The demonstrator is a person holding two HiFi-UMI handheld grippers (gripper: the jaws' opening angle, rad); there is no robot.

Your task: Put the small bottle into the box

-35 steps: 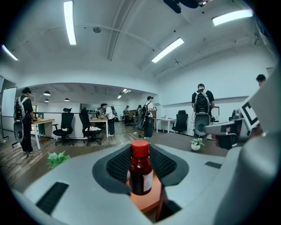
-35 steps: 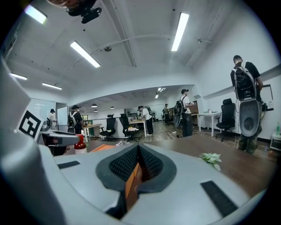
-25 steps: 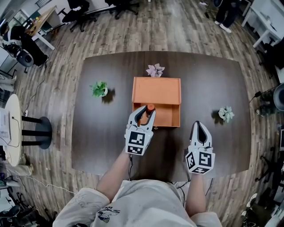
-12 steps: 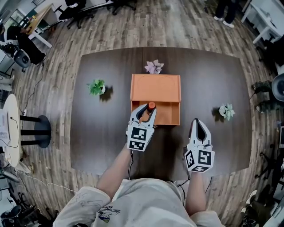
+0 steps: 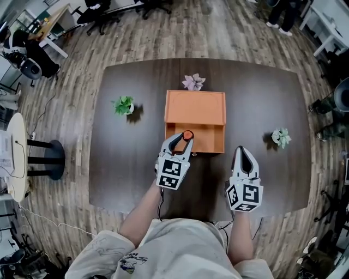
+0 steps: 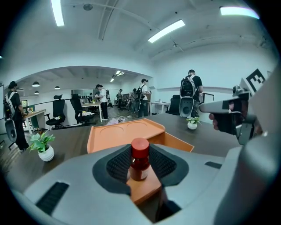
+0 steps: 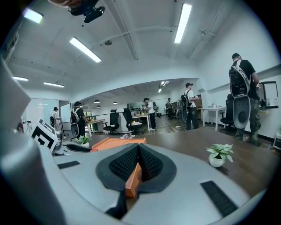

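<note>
Your left gripper (image 5: 181, 143) pinches the small bottle (image 6: 139, 160) by its body, red cap up, just over the near left corner of the open orange box (image 5: 204, 109), probably so it can go in standing. Your right gripper (image 5: 243, 154), jaws pressed together on nothing, sits beside the box, apparently keeping clear. Count one bottle, one box, two grippers and three potted plants (image 5: 123, 106).

We note a dark table (image 5: 256, 109) on a wood-plank floor (image 5: 218, 32). Three small potted plants stand on it, well apart: a green plant (image 5: 123, 105) toward the left, a pinkish plant (image 5: 193, 82) near the far edge, and a pale plant (image 5: 280, 137) toward the right. Office chairs (image 5: 98, 16) stand beyond the table. A round white side table (image 5: 13, 158) stands at far left.
</note>
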